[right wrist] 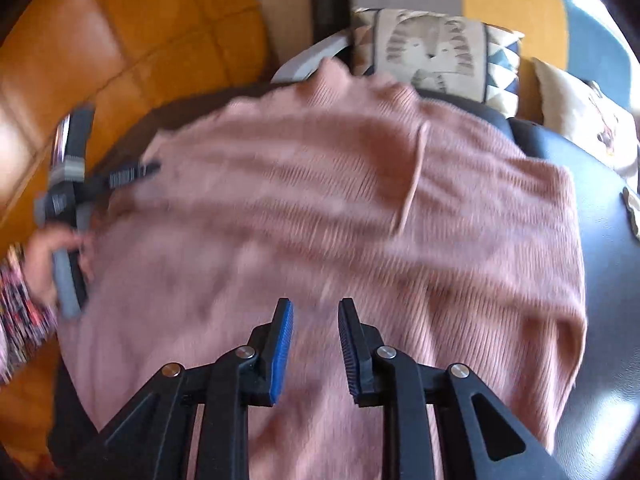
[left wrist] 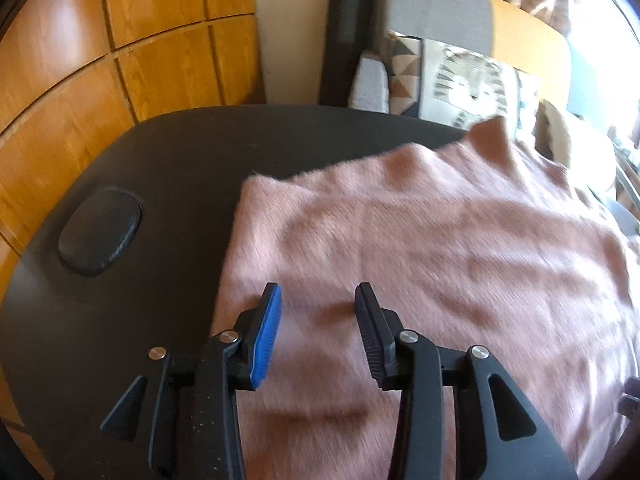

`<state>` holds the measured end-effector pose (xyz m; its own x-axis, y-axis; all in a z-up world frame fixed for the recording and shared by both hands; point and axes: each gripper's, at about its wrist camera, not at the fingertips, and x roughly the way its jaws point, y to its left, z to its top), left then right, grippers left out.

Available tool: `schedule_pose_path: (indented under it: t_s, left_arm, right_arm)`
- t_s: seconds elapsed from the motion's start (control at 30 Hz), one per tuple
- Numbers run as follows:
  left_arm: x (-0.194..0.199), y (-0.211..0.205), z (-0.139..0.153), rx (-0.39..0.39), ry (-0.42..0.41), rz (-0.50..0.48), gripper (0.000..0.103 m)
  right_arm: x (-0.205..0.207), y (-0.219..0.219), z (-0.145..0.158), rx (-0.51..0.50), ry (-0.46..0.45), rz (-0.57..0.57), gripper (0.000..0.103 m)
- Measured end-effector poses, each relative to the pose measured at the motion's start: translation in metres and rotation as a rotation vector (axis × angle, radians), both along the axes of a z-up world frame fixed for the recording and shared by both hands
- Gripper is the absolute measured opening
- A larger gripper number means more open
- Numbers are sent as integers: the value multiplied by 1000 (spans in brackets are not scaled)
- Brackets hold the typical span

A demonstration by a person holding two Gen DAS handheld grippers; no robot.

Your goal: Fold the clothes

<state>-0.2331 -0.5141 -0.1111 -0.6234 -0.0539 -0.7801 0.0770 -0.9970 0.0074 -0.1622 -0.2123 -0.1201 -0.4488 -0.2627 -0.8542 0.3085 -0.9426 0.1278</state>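
Left wrist view: wooden cabinet panels [left wrist: 120,40] are seen behind a dark table [left wrist: 140,160], with a grey chair [left wrist: 432,12] and a patterned cushion [left wrist: 472,84] beyond its far edge. A pink knitted sweater [left wrist: 420,240] is spread flat over the right part of the table, its collar pointing toward the chair. A dark oval object [left wrist: 100,232] is set on the bare table well to the left of the sweater. The left gripper [left wrist: 318,300] is held above the near left part of the sweater, jaws parted, with nothing gripped between them.

Right wrist view: the same table [right wrist: 600,280] is seen under the sweater [right wrist: 320,220], much blurred, a folded sleeve lying across its right half. The right gripper [right wrist: 316,312] is held over the near hem with a narrow gap between the pads and no cloth clamped. At the left edge, the left gripper [right wrist: 132,172] is seen at the sweater's side, carried by a hand [right wrist: 44,256] in a patterned sleeve [right wrist: 20,320].
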Motion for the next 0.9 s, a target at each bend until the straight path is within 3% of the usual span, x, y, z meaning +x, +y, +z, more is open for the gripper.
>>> schedule_pose_path:
  t_s: [0.3,0.5,0.57,0.77,0.9]
  left_arm:
    - [103,-3,-5,40,-9,-79,41]
    - [173,-13,-11,-16,46,-78,42]
    - [194,-18,-12,-29,66,-74,49]
    - [230,-38,-7,40,80,-45,53]
    - [241,-58,-9,128,28,2,53]
  right_arm:
    - [78,29,-3,119,21,78,23]
    - [130,77,2,136,-9,-15,23]
    - [147,96,3,134,-28,-61,23]
    - [190,144,7,-83,-33,-170,23]
    - [202,156,4,-156,-56,-229,25]
